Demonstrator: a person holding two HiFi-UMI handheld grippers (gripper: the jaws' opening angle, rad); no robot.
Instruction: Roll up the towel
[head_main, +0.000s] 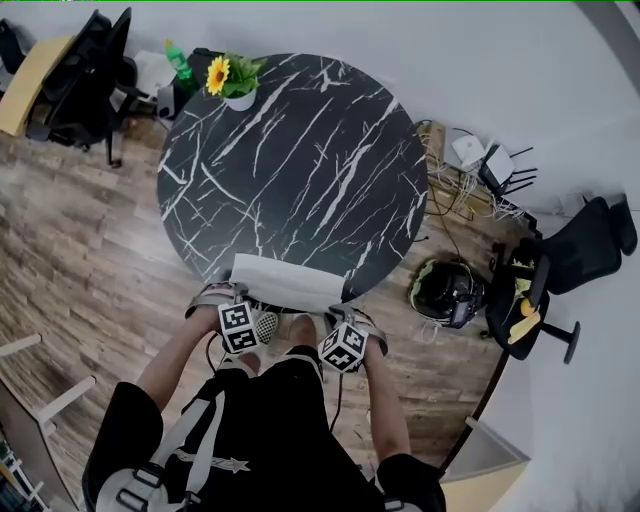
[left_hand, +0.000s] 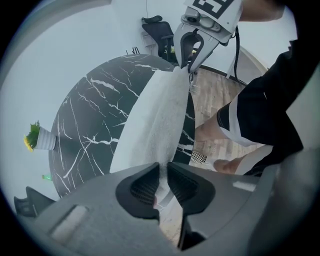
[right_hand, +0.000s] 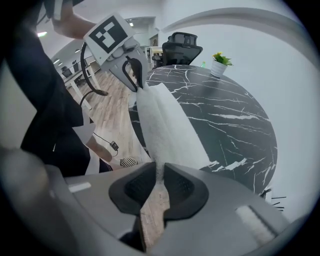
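Observation:
A white towel (head_main: 286, 283) lies folded in a long band along the near edge of the round black marble table (head_main: 300, 160). My left gripper (head_main: 232, 298) holds the towel's left end, its jaws shut on the cloth (left_hand: 161, 184). My right gripper (head_main: 345, 318) pinches the right end, with the cloth running up between its pads (right_hand: 160, 186). In the left gripper view the towel (left_hand: 155, 117) stretches away to the right gripper (left_hand: 186, 67). The right gripper view shows the towel (right_hand: 167, 125) reaching the left gripper (right_hand: 139, 86). Both point steeply down.
A potted sunflower (head_main: 232, 80) stands at the table's far left rim, with a green bottle (head_main: 178, 60) behind it. Office chairs (head_main: 80, 75) (head_main: 565, 265), a round dark bag (head_main: 447, 292) and cables (head_main: 470, 190) sit on the wooden floor. The person stands against the near edge.

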